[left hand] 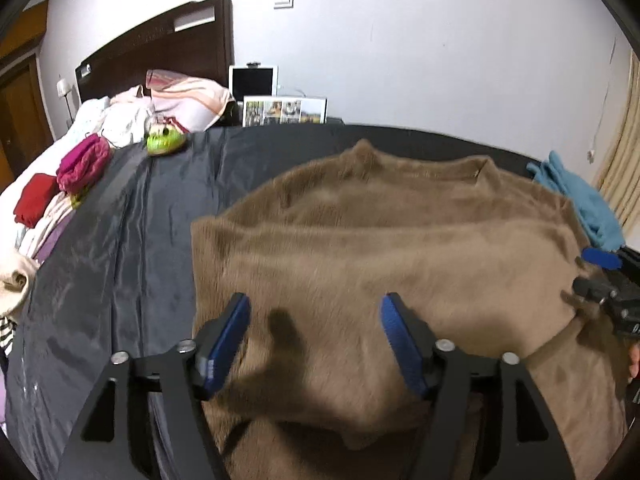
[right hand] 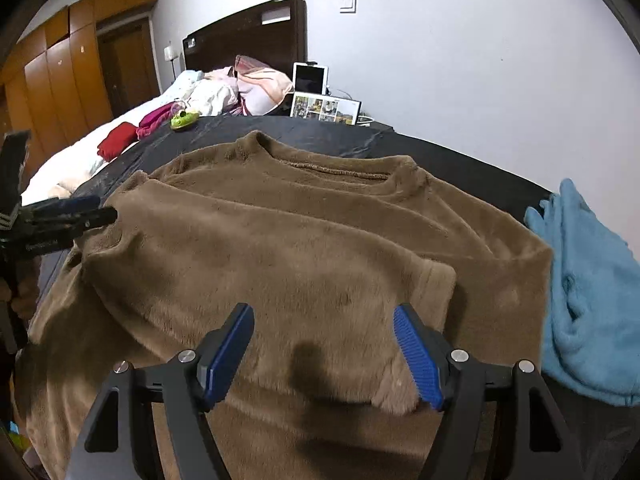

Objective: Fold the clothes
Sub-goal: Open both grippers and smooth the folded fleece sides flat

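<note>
Both my grippers hang released over the brown fleece sweater, which lies flat on the dark sheet, collar at the far side, sleeves folded across the chest. My left gripper and right gripper grasp nothing. Next, I judge: pinch the near hem at both corners, lift evenly and carry it toward the collar, keeping the edges aligned.

Even indoor light, soft shadows beneath the tongs, motion blur, edges bent with dark corners.
</note>
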A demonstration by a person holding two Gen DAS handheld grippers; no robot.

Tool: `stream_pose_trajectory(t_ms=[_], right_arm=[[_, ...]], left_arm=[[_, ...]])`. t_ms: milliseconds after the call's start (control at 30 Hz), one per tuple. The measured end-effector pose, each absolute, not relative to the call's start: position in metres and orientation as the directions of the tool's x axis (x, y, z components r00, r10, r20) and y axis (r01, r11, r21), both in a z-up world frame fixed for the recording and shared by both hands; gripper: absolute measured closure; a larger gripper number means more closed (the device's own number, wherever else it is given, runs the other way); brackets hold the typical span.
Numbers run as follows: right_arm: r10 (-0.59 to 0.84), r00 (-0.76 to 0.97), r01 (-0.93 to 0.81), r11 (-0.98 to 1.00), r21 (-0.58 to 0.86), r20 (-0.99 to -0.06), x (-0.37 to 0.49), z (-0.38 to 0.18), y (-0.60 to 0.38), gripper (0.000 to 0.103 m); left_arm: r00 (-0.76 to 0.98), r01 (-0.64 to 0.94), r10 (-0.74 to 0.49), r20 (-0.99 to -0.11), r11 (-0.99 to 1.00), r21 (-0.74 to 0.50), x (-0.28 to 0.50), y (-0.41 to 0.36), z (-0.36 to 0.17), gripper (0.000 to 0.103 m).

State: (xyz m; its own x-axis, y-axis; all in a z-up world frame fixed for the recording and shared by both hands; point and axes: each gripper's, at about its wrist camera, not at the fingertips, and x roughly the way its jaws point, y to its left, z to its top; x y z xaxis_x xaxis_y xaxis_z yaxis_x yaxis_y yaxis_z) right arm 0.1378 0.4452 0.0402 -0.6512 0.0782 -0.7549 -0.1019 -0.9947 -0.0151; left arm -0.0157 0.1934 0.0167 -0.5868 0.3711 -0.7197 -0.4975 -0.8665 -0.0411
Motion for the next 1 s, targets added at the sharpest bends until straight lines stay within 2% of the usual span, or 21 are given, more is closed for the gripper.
stream_pose_trajectory(t_ms=[133, 300, 400, 533, 733, 933, 1000], right_arm=[[0.072, -0.594, -0.101, -0.995, -0.015, -0.801, 0.127, 0.014, 0.451, 0.029], [0.080, -0.611, -0.046, -0.997, -0.065, -0.788, 0.135, 0.007, 0.448, 0.028], [0.048, -0.606, -0.067, -0.998, -0.010, -0.794, 0.130, 0.021, 0.454, 0.028], [0.039, -0.663, -0.084, -0.996, 0.022, -0.748, 0.117, 0.045, 0.460, 0.028], [0.009, -0.600, -0.112, -0.991, 0.073, -0.800, 0.085, 0.010, 0.482, 0.028], [0.075, -0.617, -0.088, -0.996, -0.026, -0.783, 0.088, 0.002, 0.471, 0.027], [0.064, -0.613, -0.085, -0.996, -0.015, -0.787, 0.088, 0.003, 0.472, 0.027]], left_arm=[[-0.567, -0.476, 0.332, -0.754, -0.879, -0.029, -0.029, 0.200, 0.001, 0.026], [-0.521, -0.448, 0.312, -0.795, -0.892, -0.057, -0.045, 0.197, -0.024, 0.024], [-0.521, -0.437, 0.317, -0.793, -0.897, -0.072, -0.046, 0.198, -0.015, 0.024], [-0.546, -0.421, 0.323, -0.773, -0.904, -0.080, -0.059, 0.204, -0.002, 0.024], [-0.526, -0.375, 0.257, -0.811, -0.926, -0.050, -0.090, 0.208, -0.020, 0.024], [-0.542, -0.381, 0.251, -0.802, -0.924, -0.032, -0.092, 0.207, -0.030, 0.024], [-0.547, -0.385, 0.248, -0.800, -0.923, -0.023, -0.092, 0.207, -0.031, 0.023]])
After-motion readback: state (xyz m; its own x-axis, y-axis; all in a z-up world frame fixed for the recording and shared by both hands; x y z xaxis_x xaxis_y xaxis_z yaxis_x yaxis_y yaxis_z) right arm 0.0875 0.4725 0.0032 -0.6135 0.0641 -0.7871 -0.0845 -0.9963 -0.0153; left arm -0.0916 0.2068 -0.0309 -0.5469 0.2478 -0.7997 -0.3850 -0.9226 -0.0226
